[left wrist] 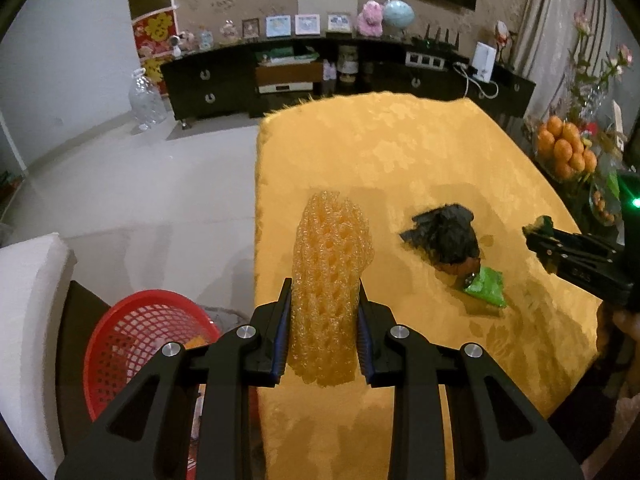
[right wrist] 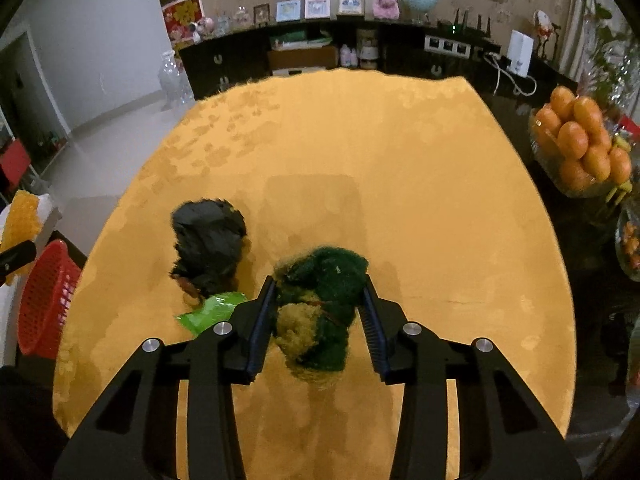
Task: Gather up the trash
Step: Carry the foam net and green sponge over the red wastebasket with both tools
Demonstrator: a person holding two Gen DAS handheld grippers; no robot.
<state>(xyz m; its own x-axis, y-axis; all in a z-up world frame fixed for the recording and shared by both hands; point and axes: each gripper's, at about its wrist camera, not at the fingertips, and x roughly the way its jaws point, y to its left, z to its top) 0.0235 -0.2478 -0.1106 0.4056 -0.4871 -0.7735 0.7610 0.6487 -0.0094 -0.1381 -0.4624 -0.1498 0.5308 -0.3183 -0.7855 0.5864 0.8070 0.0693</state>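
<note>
one red basket (left wrist: 132,340) is sitting beside the counter (left wrist: 400,152), contents unclear. left tool (left wrist: 324,312) is pinching one orange foam net (left wrist: 328,280); right tool (right wrist: 320,320) is pinching one green-yellow wad (right wrist: 320,312). one black wad (right wrist: 208,236) and one green wrapper (right wrist: 210,310) are lying on the counter.

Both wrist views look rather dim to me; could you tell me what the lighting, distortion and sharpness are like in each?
Left wrist view: dim, warm indoor light, fisheye bending the yellow tablecloth edge, black corners; the foam net in the left gripper stays fairly sharp. Right wrist view: equally dim, blotchy; the dark green wad in the right gripper loses detail, soft shadow beyond it.
</note>
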